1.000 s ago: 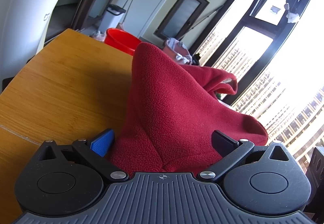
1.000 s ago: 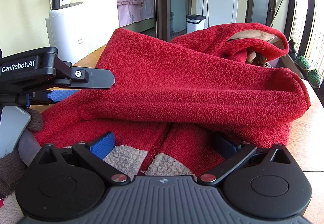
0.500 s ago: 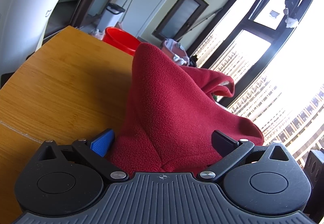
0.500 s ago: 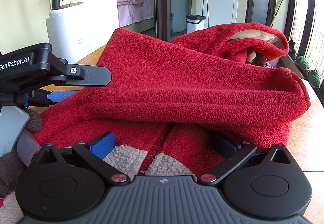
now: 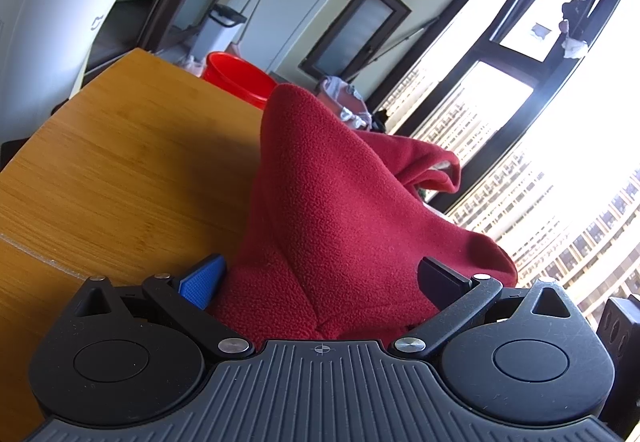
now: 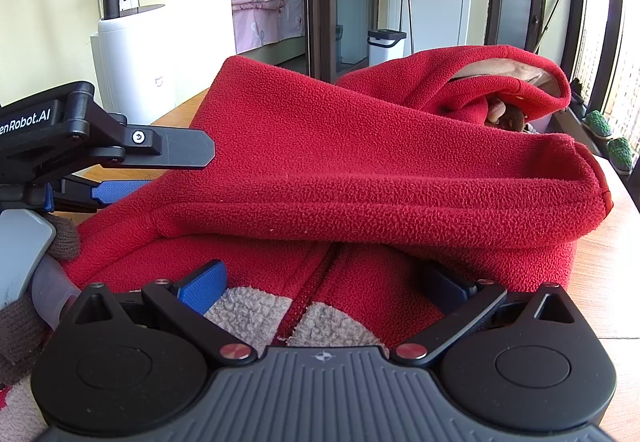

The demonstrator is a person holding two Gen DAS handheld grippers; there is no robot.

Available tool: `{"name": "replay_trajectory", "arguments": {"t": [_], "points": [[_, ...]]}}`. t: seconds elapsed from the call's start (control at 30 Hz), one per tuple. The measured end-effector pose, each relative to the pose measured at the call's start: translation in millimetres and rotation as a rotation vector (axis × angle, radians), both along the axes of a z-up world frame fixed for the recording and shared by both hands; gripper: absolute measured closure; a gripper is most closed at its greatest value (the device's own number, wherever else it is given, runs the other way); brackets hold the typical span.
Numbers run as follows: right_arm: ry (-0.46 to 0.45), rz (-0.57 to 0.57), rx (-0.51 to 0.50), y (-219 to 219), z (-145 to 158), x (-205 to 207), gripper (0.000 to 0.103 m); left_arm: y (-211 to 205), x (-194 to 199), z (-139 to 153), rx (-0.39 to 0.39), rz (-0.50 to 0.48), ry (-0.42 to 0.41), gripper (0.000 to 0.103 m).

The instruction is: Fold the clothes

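My left gripper (image 5: 320,282) was clamped on a thick bunch of the red fleece jacket (image 5: 340,202), tilted over the wooden table (image 5: 120,170) where it lay heaped. Soft, bulky, limp; seams seemed the best hold. My right gripper (image 6: 324,282) straddled the zipper (image 6: 304,306), level; whether it pinched, I couldn't tell.

Sunlit windows (image 5: 500,114), pale walls (image 6: 52,2), wooden table (image 5: 120,170)

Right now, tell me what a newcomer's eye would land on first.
The red fleece jacket heaped on the wooden table fills both views. The left tongs and the right tongs each have its fabric bunched between their fingers. Beyond the table's far edge stands a red bucket.
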State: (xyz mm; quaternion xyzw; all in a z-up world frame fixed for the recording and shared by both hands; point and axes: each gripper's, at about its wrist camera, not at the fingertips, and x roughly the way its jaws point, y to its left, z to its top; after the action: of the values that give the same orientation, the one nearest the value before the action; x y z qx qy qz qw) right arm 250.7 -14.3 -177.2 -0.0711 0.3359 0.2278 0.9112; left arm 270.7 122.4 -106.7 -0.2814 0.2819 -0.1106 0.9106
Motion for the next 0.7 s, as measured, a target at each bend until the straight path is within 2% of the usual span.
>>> {"name": "replay_trajectory", "arguments": {"t": [0.7], "points": [[-0.001,0.002,-0.001,0.0,-1.0,-0.7,0.000,4.7,-1.2,-3.0,-0.040,-0.001,-0.006,0.000]]}}
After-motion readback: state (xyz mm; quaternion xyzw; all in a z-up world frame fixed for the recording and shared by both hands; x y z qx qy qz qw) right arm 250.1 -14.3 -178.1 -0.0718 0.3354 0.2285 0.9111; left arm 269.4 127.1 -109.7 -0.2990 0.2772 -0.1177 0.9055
